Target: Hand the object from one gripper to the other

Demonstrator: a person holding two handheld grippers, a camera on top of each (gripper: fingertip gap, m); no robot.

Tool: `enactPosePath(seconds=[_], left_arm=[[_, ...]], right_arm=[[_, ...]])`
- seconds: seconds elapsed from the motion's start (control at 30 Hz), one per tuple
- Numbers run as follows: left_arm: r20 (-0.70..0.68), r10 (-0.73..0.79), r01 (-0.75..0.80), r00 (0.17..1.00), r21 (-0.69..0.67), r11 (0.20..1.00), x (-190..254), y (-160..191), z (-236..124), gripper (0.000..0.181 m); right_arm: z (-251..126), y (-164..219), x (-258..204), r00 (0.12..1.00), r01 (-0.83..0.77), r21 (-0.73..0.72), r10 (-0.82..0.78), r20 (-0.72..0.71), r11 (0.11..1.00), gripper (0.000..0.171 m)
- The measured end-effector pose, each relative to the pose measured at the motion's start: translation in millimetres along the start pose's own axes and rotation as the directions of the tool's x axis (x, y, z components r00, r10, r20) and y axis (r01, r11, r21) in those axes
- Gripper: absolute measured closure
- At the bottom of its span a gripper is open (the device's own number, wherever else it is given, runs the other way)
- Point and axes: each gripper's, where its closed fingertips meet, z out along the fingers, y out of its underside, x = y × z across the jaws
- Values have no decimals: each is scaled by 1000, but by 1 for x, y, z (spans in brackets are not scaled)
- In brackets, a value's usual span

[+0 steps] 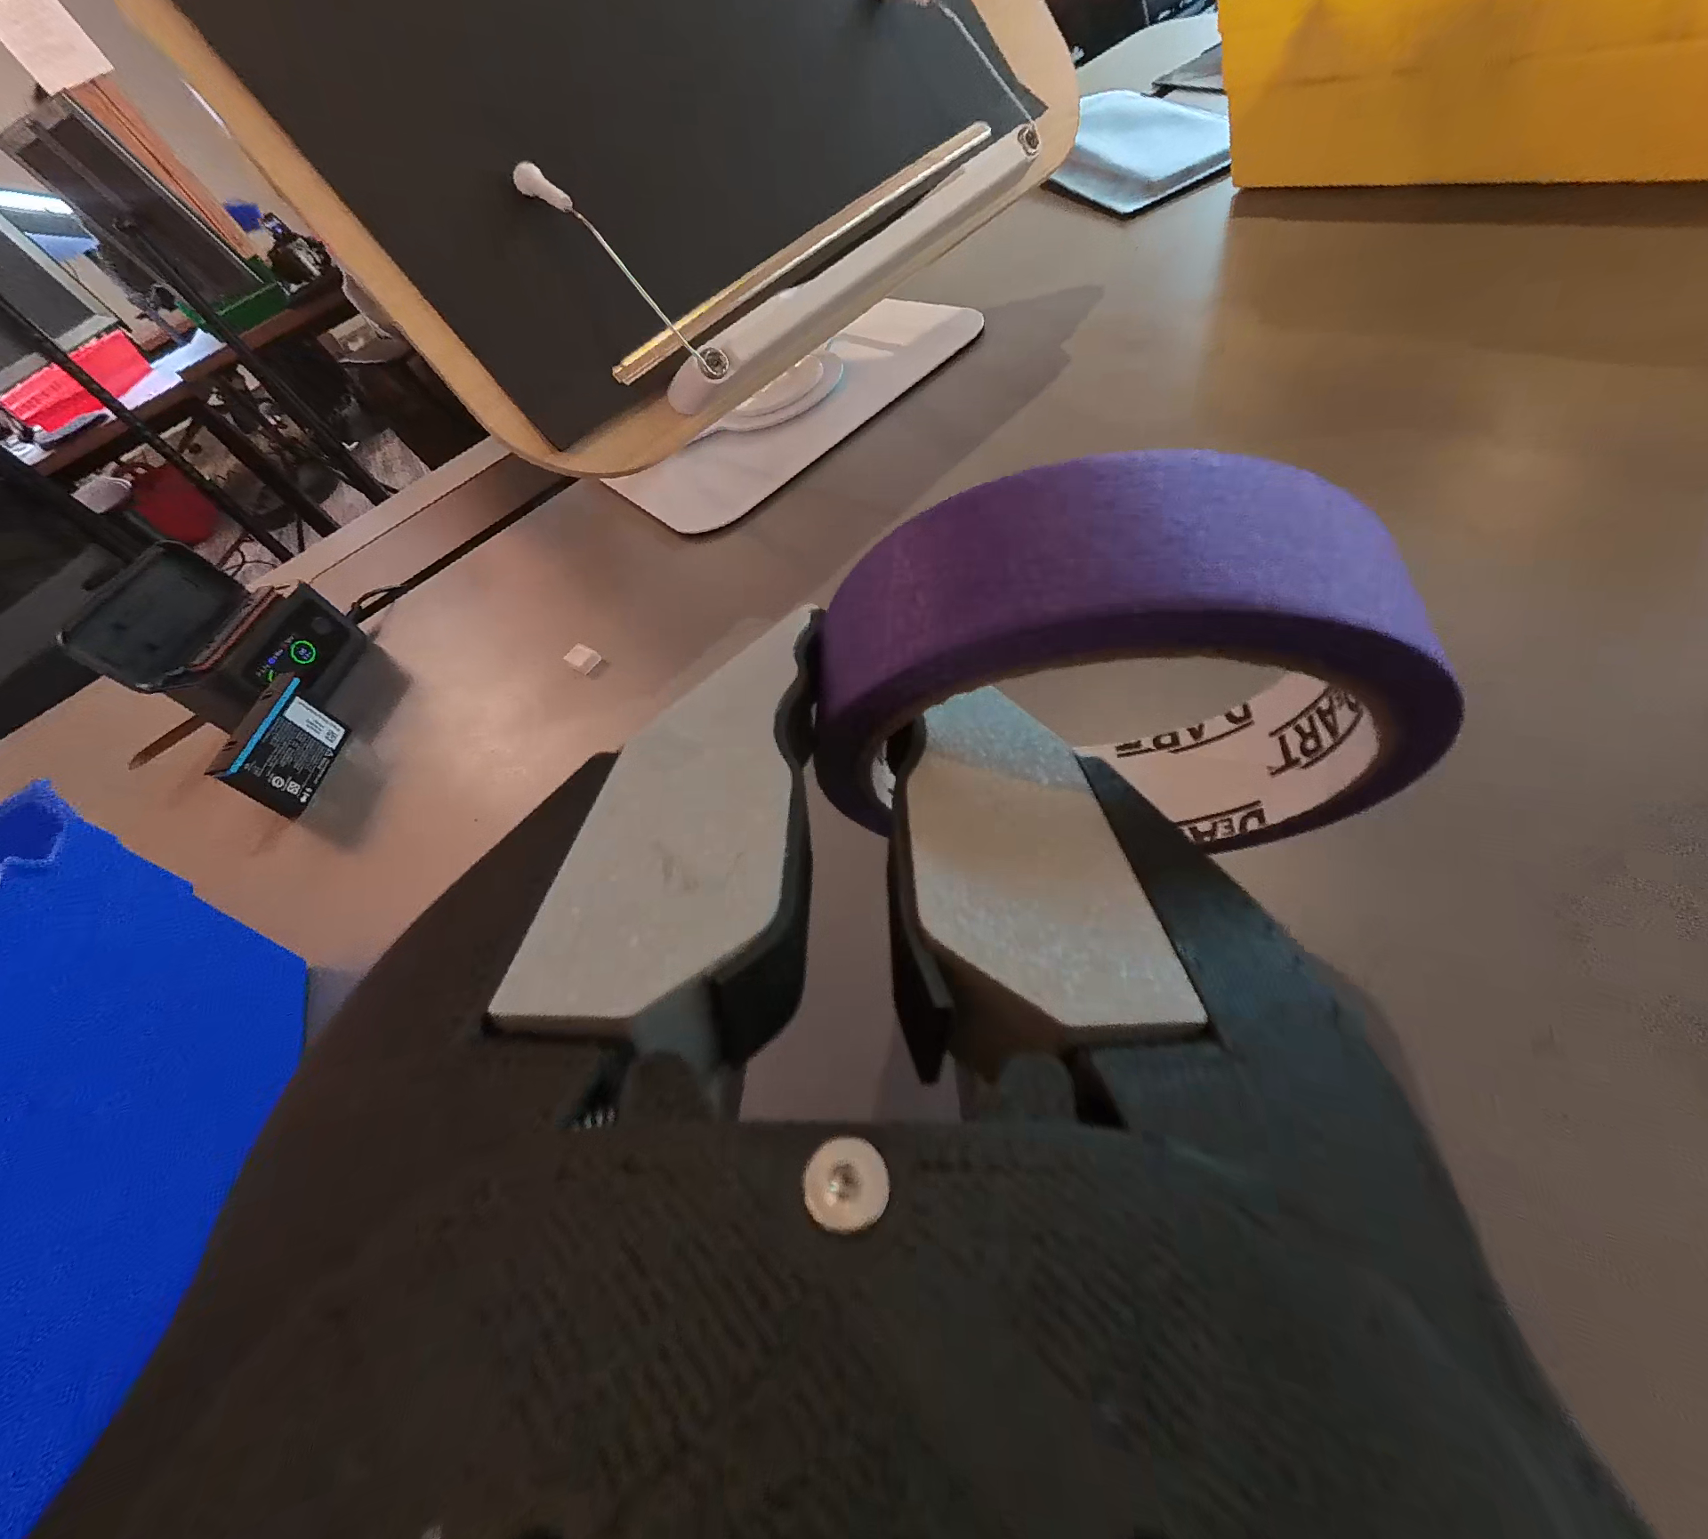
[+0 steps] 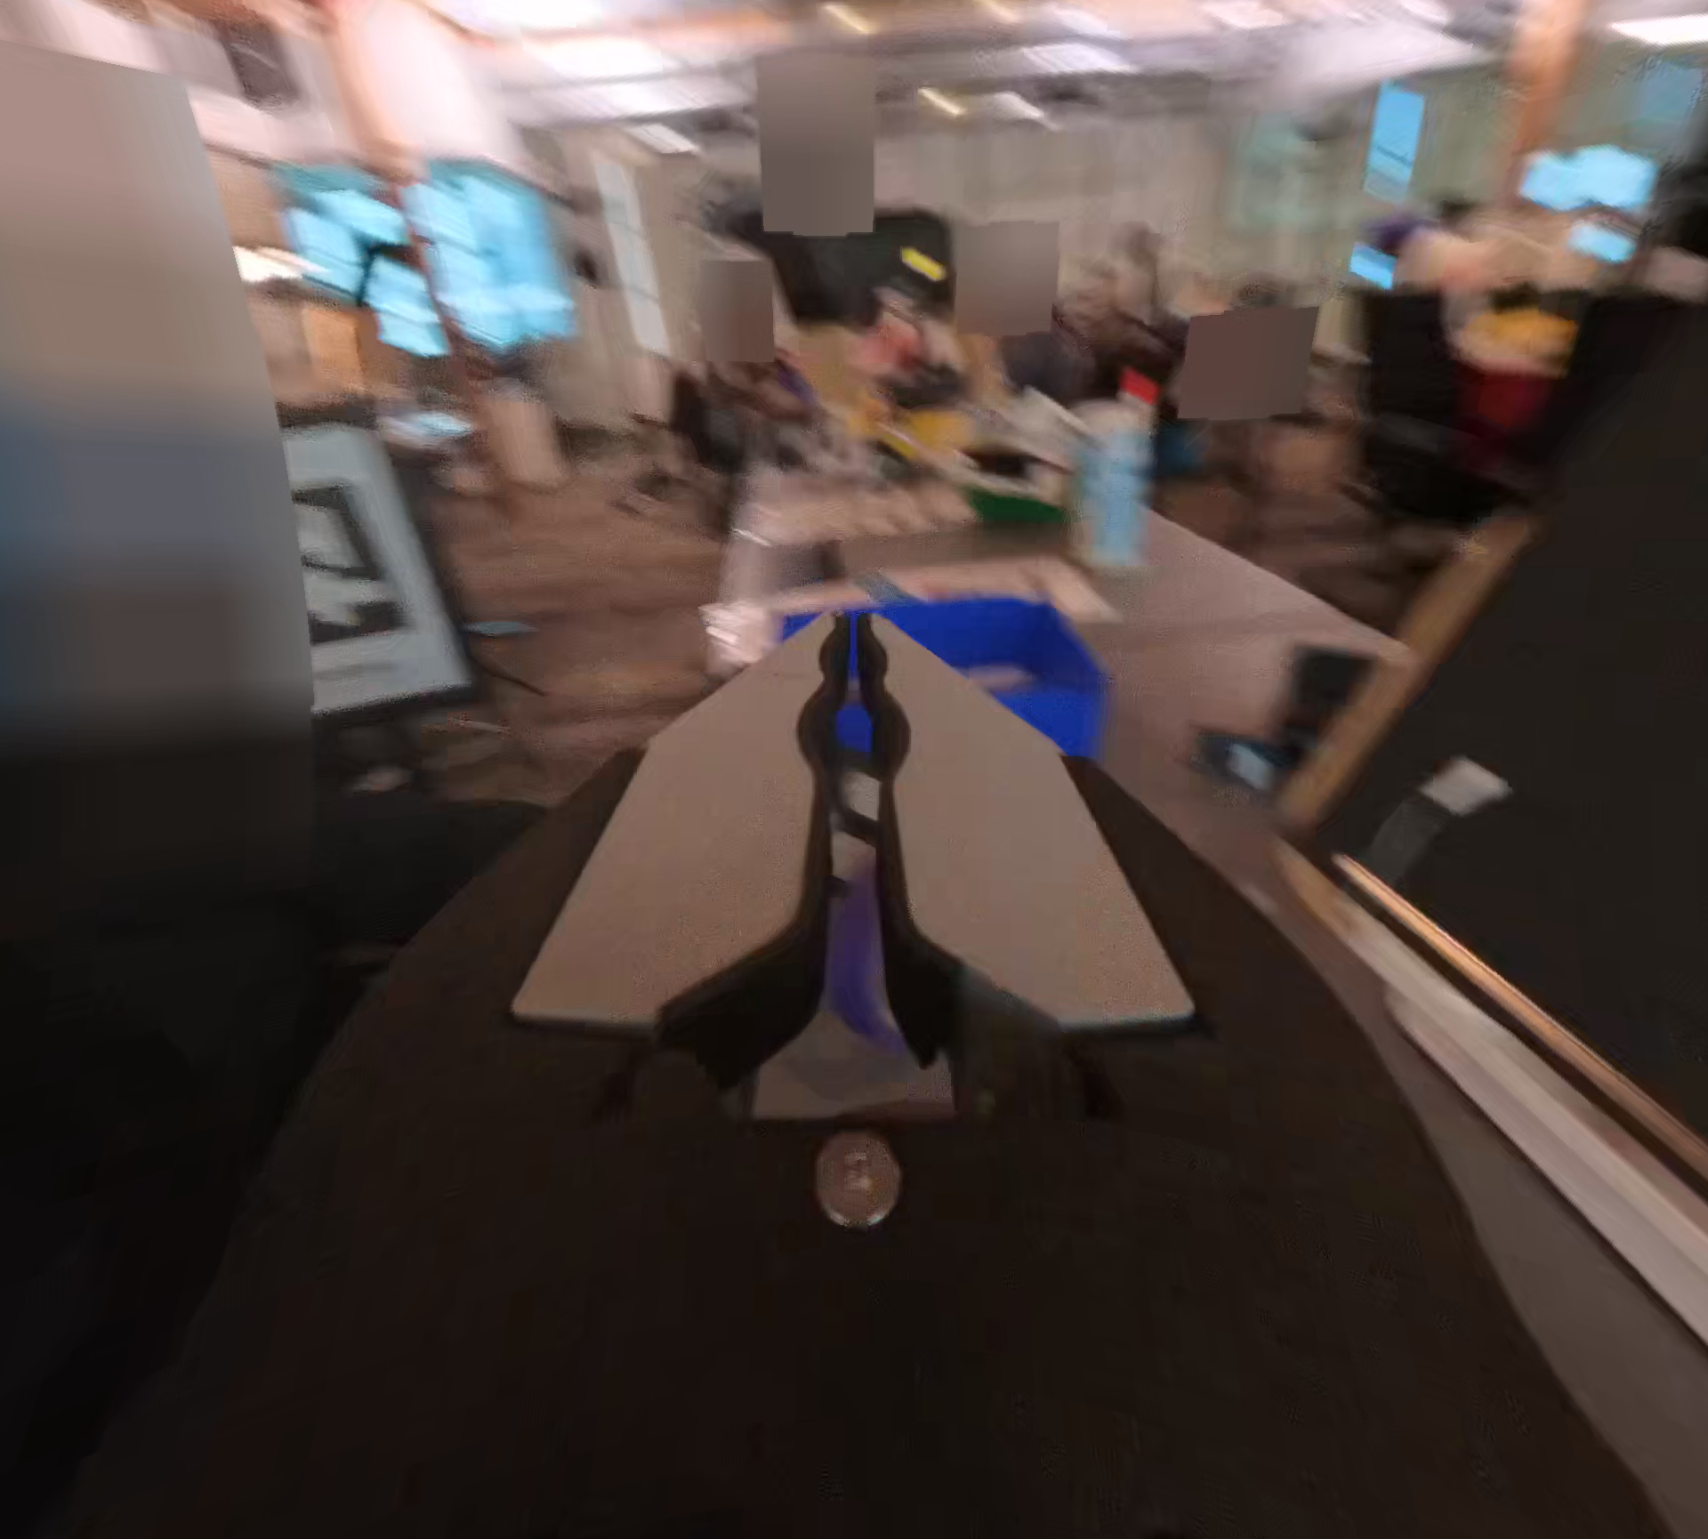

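Note:
In the left wrist view my left gripper (image 1: 855, 709) is shut on a purple tape roll (image 1: 1137, 570). One finger is outside the ring and the other inside it, pinching the roll's wall, and the roll is held above the brown table (image 1: 1433, 404). In the right wrist view, which is heavily blurred by motion, my right gripper (image 2: 852, 640) is shut with its fingertips together. A purple patch (image 2: 855, 959) shows through the slit low between its fingers, beyond them. Neither view shows the other gripper.
A tilted book stand with a black board (image 1: 555, 108) stands on a white base at the back. A yellow bin (image 1: 1479, 16) is at the far right and a blue bin (image 1: 111, 1079) at the left, also in the right wrist view (image 2: 1017, 663). A black charger case and battery (image 1: 277, 746) lie at the left. My right fingertips sit around 25 cm from my left ones.

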Motion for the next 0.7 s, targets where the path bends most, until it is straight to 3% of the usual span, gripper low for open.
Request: enactPosePath(seconds=[0.03,0.07,0.1,0.13,0.2,0.23,0.33,0.43,0.57,0.63,0.7], left_arm=[[1,-1,1,1000,6,1000,0,-1,-1,174],[1,-1,1,1000,9,1000,-1,-2,-3,174],[0,-1,1,1000,12,1000,-1,-3,-5,174],[-2,-2,2,1000,17,1000,-1,-4,-7,174],[-9,-10,10,1000,20,1000,-1,-4,-10,174],[-5,-13,13,1000,24,1000,-2,-5,-12,174],[1,-27,27,1000,42,999,-4,-7,-16,174],[10,-73,72,997,69,995,-5,-16,-16,174],[-33,-112,115,993,122,986,5,-36,-17,173],[-20,-98,100,995,121,988,5,-40,-20,173],[3,-78,77,997,125,989,1,-40,-24,173]], right_arm=[[-8,-11,-37,963,-76,98,48,264,992,171],[-21,-17,-58,881,-193,117,119,457,974,157],[-25,-15,-62,833,-273,80,194,518,959,138],[-19,-2,-50,857,-287,9,253,449,958,119],[-5,39,-11,956,-248,-105,261,132,963,75],[-4,60,3,972,-229,-169,233,4,959,69],[-1,97,12,982,-165,-223,140,-123,961,80],[22,142,-10,994,-109,-311,97,-56,944,88],[54,212,-11,990,51,-521,-113,-87,852,84],[63,221,-11,987,46,-573,-125,-100,819,93],[61,205,-1,950,135,-576,-271,-156,806,108]])
